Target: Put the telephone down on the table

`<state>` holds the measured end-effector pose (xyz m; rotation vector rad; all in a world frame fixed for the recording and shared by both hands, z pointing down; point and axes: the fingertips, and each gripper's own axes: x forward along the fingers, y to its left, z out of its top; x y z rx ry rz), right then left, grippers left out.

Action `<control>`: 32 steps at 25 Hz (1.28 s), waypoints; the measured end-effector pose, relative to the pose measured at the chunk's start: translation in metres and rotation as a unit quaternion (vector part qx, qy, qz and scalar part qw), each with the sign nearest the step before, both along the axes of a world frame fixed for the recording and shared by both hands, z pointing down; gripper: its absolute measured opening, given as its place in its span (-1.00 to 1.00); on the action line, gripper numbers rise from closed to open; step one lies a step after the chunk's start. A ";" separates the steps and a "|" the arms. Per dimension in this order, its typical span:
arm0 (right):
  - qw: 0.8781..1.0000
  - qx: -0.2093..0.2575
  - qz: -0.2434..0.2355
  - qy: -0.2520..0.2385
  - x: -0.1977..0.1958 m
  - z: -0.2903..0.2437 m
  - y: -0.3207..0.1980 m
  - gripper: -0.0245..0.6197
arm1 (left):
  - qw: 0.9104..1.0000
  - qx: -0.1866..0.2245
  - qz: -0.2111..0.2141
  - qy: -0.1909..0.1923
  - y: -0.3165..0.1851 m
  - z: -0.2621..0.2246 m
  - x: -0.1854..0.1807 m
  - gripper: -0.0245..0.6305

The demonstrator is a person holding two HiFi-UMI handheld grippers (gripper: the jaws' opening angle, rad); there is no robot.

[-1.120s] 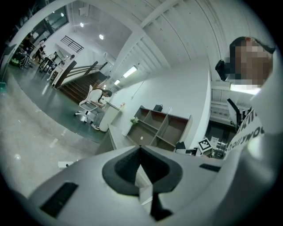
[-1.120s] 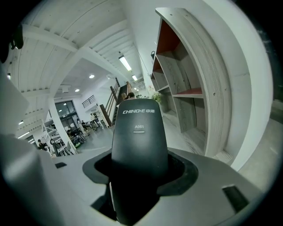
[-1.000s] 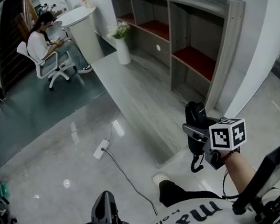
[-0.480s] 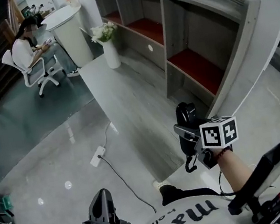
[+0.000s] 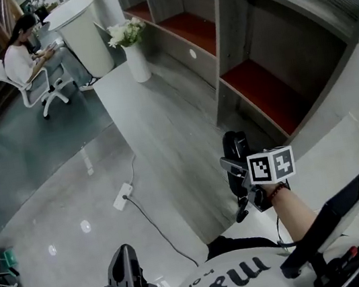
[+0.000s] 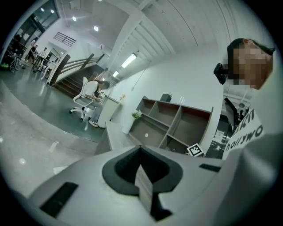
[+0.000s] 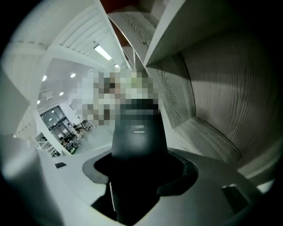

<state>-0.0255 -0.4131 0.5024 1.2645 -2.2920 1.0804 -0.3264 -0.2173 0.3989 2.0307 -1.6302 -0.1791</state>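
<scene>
The right claw (image 5: 240, 171), clamped on the telephone (image 5: 236, 145), has sunk toward the surface's (image 5: 157, 129) near end beside the shelf (image 5: 258, 85). The telephone is still airborne, so set-down looks imminent. The left claw (image 5: 126, 263) hangs shut, empty.

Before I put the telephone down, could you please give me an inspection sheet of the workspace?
Surface: long grey wood-grain table; its near part is bare.
Job's things: black telephone, held, seemingly over the table's near part, not yet down.
Clutter: vase of white flowers at the table's far end.
Grippers: right gripper shut on the telephone; left gripper shut, empty, low at the person's side.
Cables: power strip on the floor left of the table, with its cable running toward the person.
Surroundings: shelf unit with red compartments behind the table; seated person far off.
</scene>
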 end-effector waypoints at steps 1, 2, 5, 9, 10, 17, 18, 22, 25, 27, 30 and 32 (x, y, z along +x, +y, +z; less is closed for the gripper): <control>1.000 -0.004 0.001 0.003 -0.001 0.004 -0.003 -0.05 | 1.000 -0.003 -0.002 0.000 -0.002 0.000 -0.002 -0.90; 1.000 -0.008 0.002 0.007 -0.002 0.008 -0.007 -0.06 | 1.000 -0.006 -0.003 0.000 -0.005 0.001 -0.004 -0.90; 1.000 -0.018 0.009 0.021 -0.003 0.019 -0.016 -0.05 | 1.000 -0.011 -0.007 -0.003 -0.012 0.001 -0.009 -0.90; 0.998 -0.027 0.022 0.044 0.000 0.033 -0.027 -0.06 | 1.000 -0.019 -0.009 -0.004 -0.020 0.003 -0.012 -0.90; 0.998 -0.029 0.024 0.047 0.001 0.036 -0.029 -0.05 | 1.000 -0.020 -0.009 -0.004 -0.022 0.004 -0.013 -0.90; 0.996 -0.047 0.042 0.063 0.008 0.053 -0.040 -0.05 | 1.000 -0.028 -0.015 0.000 -0.028 0.011 -0.018 -0.90; 0.996 -0.048 0.043 0.066 0.009 0.055 -0.041 -0.05 | 0.999 -0.029 -0.016 0.001 -0.028 0.012 -0.019 -0.90; 0.995 -0.055 0.048 0.072 0.012 0.062 -0.043 -0.05 | 0.999 -0.033 -0.022 0.002 -0.027 0.015 -0.022 -0.90; 0.994 -0.060 0.049 0.074 0.011 0.066 -0.046 -0.05 | 0.999 -0.035 -0.024 0.001 -0.029 0.015 -0.024 -0.90; 0.994 -0.063 0.050 0.076 0.010 0.069 -0.049 -0.05 | 0.999 -0.036 -0.027 0.000 -0.030 0.015 -0.027 -0.90; 0.993 -0.066 0.051 0.081 0.010 0.076 -0.058 -0.06 | 0.999 -0.037 -0.032 -0.001 -0.037 0.017 -0.031 -0.90; 0.993 -0.070 0.052 0.081 0.010 0.082 -0.061 -0.06 | 0.999 -0.036 -0.032 -0.001 -0.042 0.019 -0.031 -0.90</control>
